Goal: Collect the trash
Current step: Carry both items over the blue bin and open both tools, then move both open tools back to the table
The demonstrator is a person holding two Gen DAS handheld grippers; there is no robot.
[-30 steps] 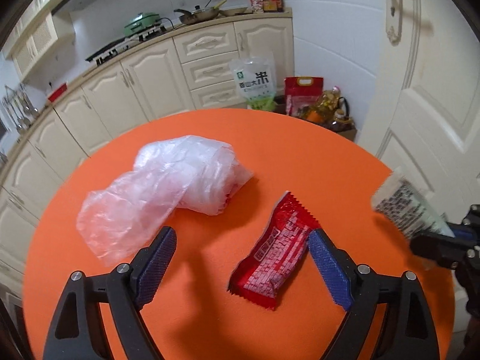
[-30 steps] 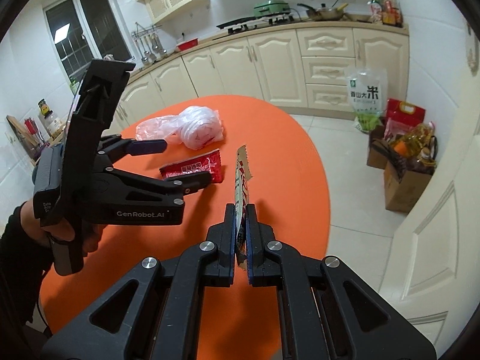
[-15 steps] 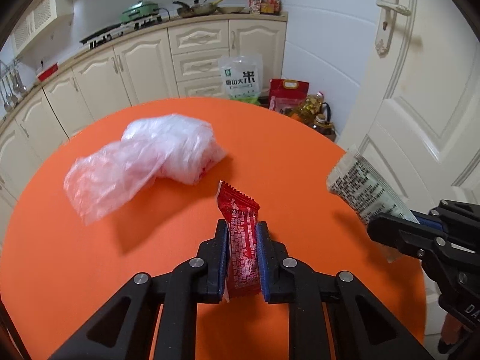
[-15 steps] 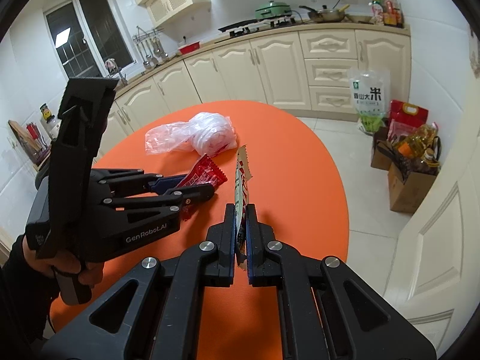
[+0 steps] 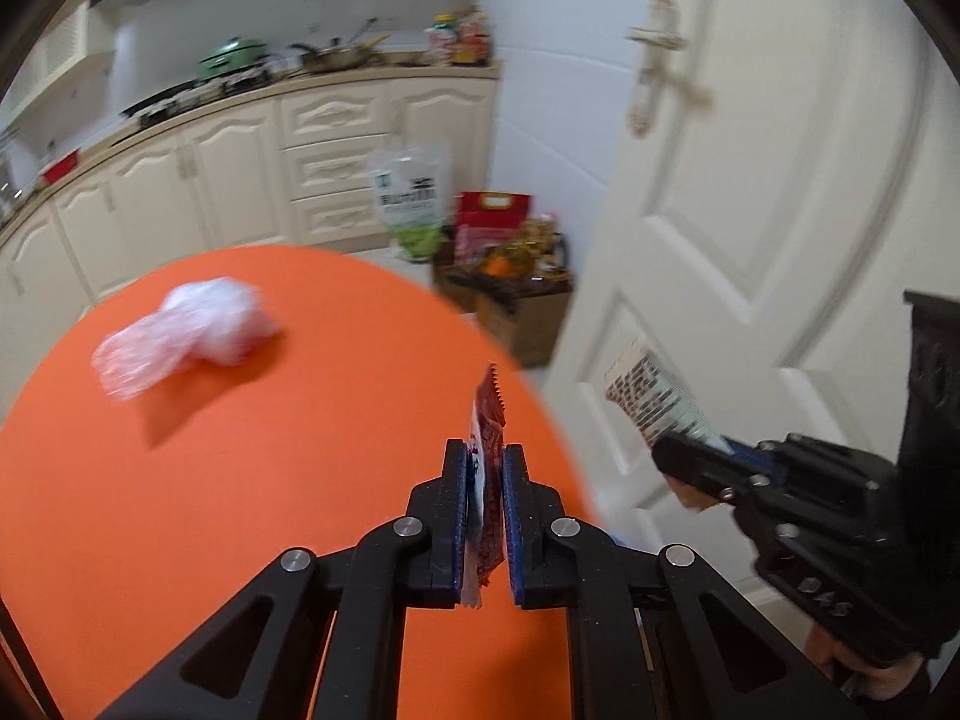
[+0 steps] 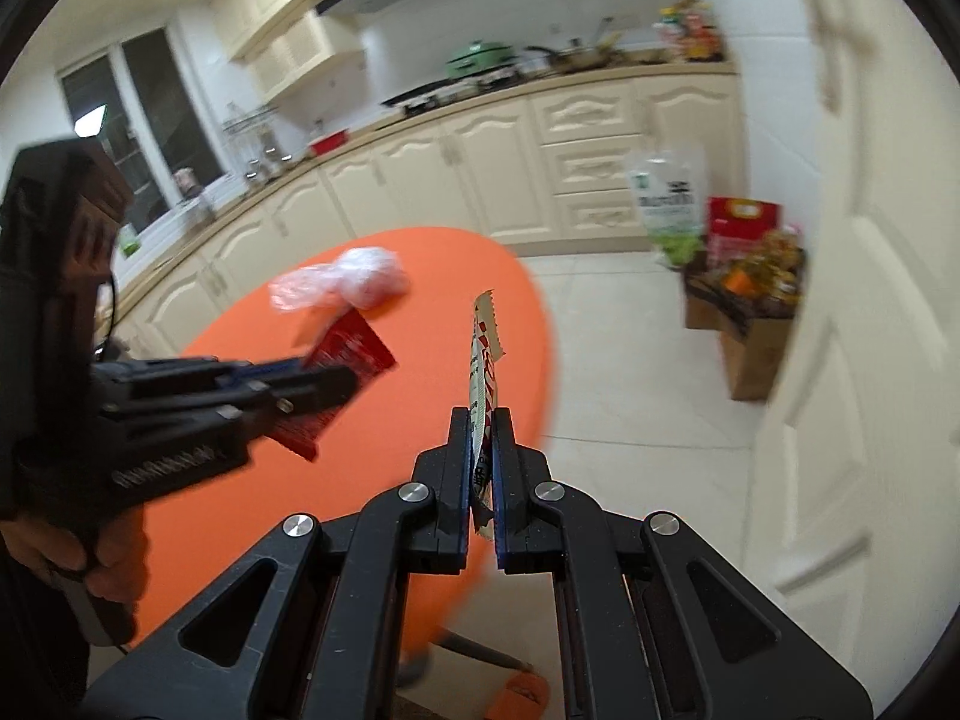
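Nearby, blurred plastic bag (image 5: 186, 330) on orange table (image 5: 240, 510).

Both views were smeared by motion blur. The print on the red wrapper (image 5: 489, 420) could not be read, and its lower part sat hidden between the pads of the left gripper (image 5: 485, 480). The white wrapper (image 6: 485, 360) showed edge-on in the right wrist view, its face unreadable, its bottom covered by the right gripper (image 6: 480, 450). The crumpled plastic bag (image 5: 186, 342) on the far left of the orange table (image 5: 240, 480) was a soft blur. The table's near side was cut off by the frame edge. Items on the far counter (image 6: 540, 84) were too small to tell.
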